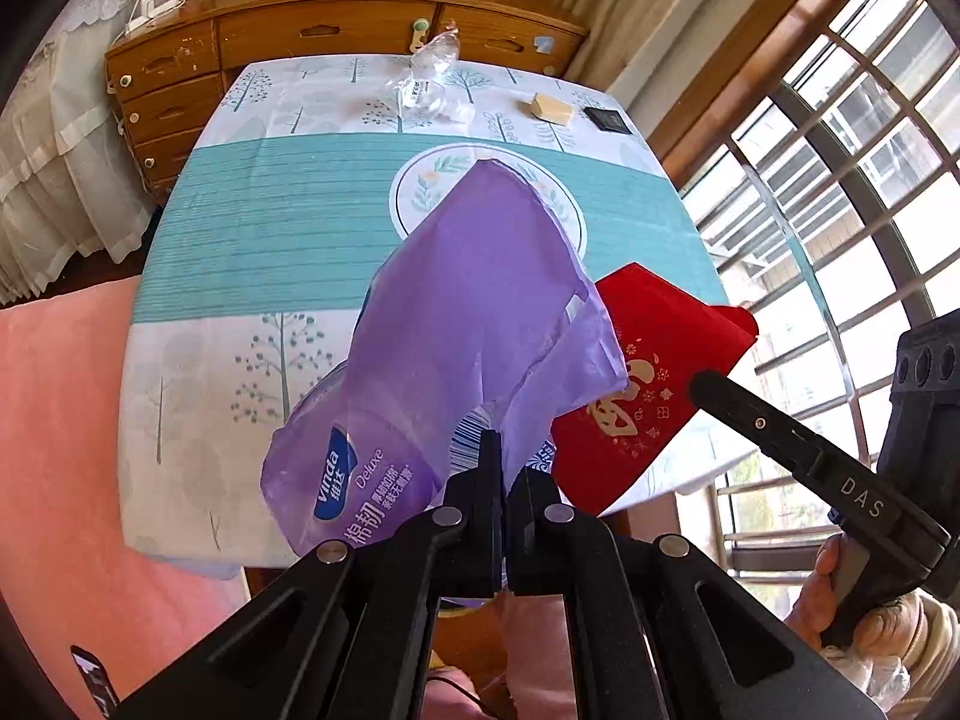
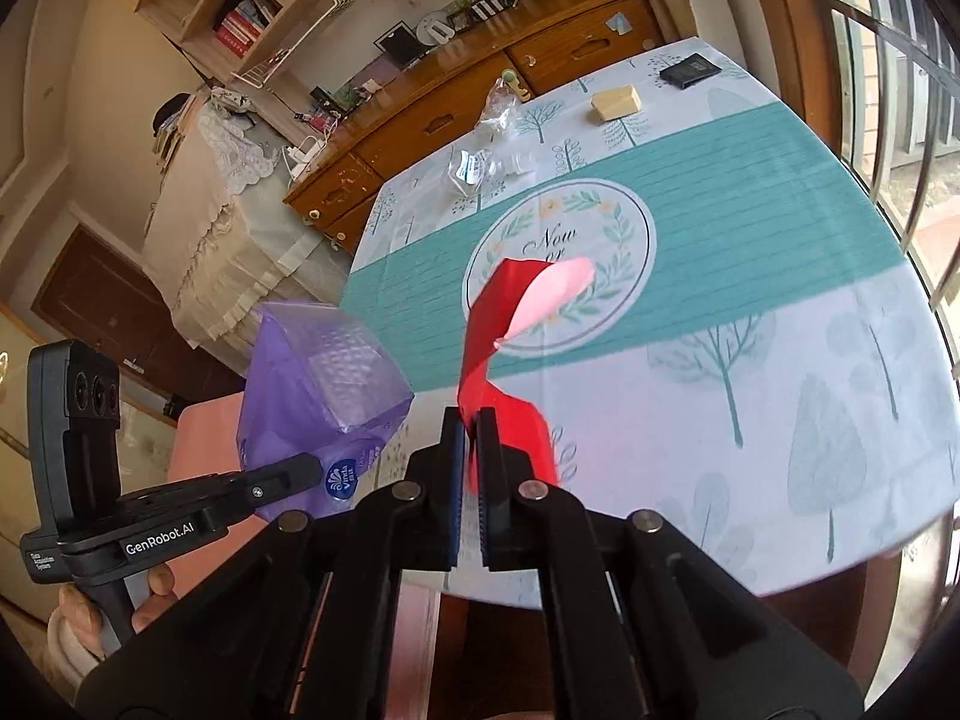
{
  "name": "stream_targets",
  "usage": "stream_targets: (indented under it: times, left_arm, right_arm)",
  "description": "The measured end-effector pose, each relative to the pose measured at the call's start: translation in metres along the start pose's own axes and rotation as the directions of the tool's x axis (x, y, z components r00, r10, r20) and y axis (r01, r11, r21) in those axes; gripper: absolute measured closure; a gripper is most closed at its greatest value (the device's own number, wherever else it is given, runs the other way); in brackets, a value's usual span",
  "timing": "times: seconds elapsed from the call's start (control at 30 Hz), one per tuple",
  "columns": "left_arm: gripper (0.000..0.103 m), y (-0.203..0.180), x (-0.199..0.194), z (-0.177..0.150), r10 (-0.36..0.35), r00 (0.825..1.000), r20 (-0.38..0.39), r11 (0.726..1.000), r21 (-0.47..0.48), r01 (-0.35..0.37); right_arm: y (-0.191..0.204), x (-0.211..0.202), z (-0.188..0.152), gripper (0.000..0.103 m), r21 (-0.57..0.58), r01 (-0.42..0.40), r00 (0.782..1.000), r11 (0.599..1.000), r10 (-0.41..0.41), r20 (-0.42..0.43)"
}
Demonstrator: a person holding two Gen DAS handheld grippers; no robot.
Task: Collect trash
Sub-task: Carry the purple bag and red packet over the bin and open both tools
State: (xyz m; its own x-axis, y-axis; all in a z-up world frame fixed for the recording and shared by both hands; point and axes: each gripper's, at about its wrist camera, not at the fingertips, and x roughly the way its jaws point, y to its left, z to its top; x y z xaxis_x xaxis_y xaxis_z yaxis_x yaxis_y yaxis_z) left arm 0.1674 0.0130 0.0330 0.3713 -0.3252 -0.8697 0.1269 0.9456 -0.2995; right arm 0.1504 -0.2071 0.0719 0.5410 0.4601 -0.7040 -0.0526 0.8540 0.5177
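My left gripper (image 1: 503,456) is shut on an empty purple Vinda tissue wrapper (image 1: 468,324) and holds it up above the table's near edge. The wrapper also shows at the left of the right wrist view (image 2: 318,384). My right gripper (image 2: 471,420) is shut on a red envelope (image 2: 498,324) with gold print, held up beside the wrapper; the envelope shows in the left wrist view (image 1: 648,378). A crumpled clear plastic bottle (image 1: 427,75) lies at the table's far side, apart from both grippers. It also shows in the right wrist view (image 2: 492,150).
The table (image 1: 270,222) has a teal and white tree-print cloth. A tan block (image 1: 553,107) and a black card (image 1: 606,117) lie at the far right corner. A wooden dresser (image 1: 300,30) stands behind. Window bars (image 1: 840,180) are to the right, pink cloth (image 1: 54,450) to the left.
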Motion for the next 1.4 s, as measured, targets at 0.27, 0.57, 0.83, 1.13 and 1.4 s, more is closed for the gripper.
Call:
stream_targets:
  times: [0.27, 0.57, 0.83, 1.13, 1.4]
  left_arm:
    - [0.103, 0.008, -0.001, -0.105, -0.039, 0.993, -0.115, 0.998, 0.045, 0.044]
    - [0.103, 0.008, 0.037, -0.183, -0.028, 0.966, -0.259, 0.999, 0.037, 0.039]
    - [0.103, 0.020, 0.155, -0.239, 0.041, 0.928, -0.369, 0.999, 0.042, -0.028]
    - [0.103, 0.050, 0.312, -0.293, 0.074, 0.900, -0.429, 0.997, 0.030, -0.068]
    - [0.084, 0.068, 0.378, -0.305, 0.114, 0.886, -0.449, 0.992, 0.007, -0.124]
  right_arm:
    - [0.024, -0.043, -0.113, 0.103, 0.009, 0.031, 0.999, 0.999, -0.030, -0.043]
    - [-0.009, -0.042, -0.184, 0.103, 0.050, 0.108, 0.982, 0.993, -0.099, -0.161]
    - [-0.084, 0.041, -0.243, 0.103, 0.080, 0.209, 0.943, 0.975, -0.179, -0.280]
    - [-0.177, 0.156, -0.305, 0.103, 0.095, 0.300, 0.898, 0.949, -0.247, -0.364]
    - [-0.218, 0.222, -0.330, 0.103, 0.089, 0.302, 0.893, 0.949, -0.249, -0.376]
